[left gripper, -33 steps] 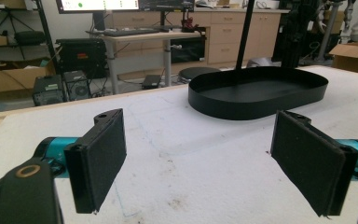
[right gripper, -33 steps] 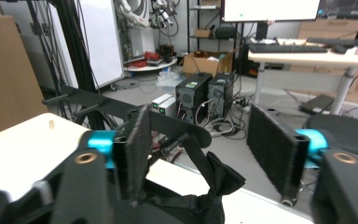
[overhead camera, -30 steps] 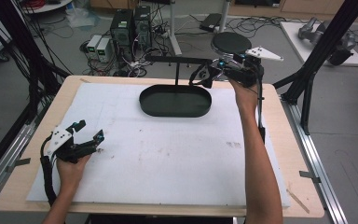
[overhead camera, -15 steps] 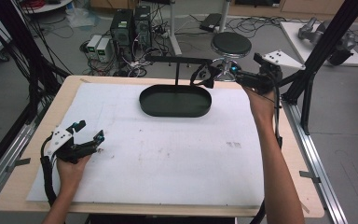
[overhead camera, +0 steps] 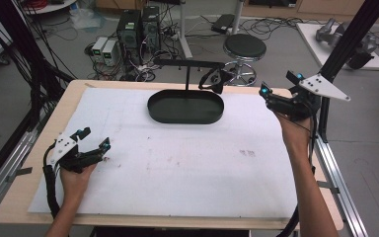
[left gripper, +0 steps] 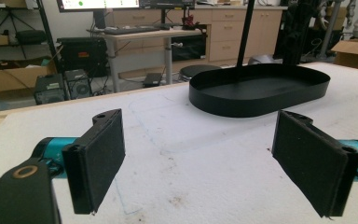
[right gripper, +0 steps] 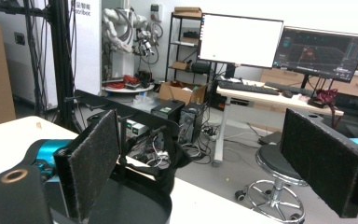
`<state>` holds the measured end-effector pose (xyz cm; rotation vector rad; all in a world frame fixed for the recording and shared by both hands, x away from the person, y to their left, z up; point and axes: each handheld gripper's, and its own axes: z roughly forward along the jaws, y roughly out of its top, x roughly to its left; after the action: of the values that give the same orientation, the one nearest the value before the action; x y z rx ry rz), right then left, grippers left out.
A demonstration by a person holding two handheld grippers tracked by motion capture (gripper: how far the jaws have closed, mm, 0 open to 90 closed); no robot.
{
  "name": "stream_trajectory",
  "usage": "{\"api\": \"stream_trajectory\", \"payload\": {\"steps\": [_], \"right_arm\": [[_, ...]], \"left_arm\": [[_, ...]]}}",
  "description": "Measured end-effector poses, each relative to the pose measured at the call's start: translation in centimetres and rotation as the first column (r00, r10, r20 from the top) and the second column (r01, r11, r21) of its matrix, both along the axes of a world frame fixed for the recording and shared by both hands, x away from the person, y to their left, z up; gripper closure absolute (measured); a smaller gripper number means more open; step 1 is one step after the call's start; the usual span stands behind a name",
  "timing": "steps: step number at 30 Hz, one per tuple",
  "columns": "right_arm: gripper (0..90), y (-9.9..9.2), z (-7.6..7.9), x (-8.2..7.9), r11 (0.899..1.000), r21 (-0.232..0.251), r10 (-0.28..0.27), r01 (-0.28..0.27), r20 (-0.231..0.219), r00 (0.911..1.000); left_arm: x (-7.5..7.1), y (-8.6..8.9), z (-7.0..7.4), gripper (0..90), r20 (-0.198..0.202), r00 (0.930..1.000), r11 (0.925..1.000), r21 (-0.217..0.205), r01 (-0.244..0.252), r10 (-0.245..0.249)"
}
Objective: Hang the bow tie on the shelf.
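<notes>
The left gripper (overhead camera: 93, 146) rested low on the white sheet (overhead camera: 177, 163), jaws wide apart and empty. The right gripper (overhead camera: 276, 96) hovered at the far right edge, jaws also apart, near the black tray (overhead camera: 185, 114) and the dark object (overhead camera: 216, 80) hanging from the stand's bar (probably the target). To grasp it well, I think the right gripper should approach level and slowly, centring it between the pads.

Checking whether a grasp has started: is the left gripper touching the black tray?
Apart. The high view shows the left gripper open near the table's front-left, with bare white mat between it and the tray at the far edge.
</notes>
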<state>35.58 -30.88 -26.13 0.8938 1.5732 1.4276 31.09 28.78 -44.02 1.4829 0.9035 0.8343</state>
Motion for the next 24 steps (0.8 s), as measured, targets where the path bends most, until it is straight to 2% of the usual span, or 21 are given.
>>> {"api": "stream_trajectory", "payload": {"steps": [5, 8, 18, 24], "right_arm": [[11.8, -0.6, -1.3, -1.9, 1.000, 0.006, 0.001, -0.001, 0.025, 0.9997], [11.8, -0.9, -2.5, -2.9, 1.000, 0.031, 0.002, -0.003, 0.027, 0.9996], [11.6, -1.5, -6.7, -5.7, 0.997, 0.083, -0.005, 0.005, 0.001, 1.0000], [11.6, -1.5, -9.4, -7.0, 0.997, 0.078, -0.022, 0.023, -0.008, 0.9997]], "left_arm": [[0.0, 0.0, 0.0, 17.4, -0.001, 1.0000, 1.0000, 0.004, -0.003, 0.003], [0.0, 0.0, 0.0, 17.4, -0.002, 1.0000, 1.0000, 0.006, -0.005, 0.005], [0.0, -0.1, 0.0, 17.4, -0.003, 1.0000, 0.9999, 0.008, -0.009, 0.009], [0.0, -0.1, 0.0, 17.4, -0.002, 0.9999, 0.9999, 0.013, -0.010, 0.010]]}}
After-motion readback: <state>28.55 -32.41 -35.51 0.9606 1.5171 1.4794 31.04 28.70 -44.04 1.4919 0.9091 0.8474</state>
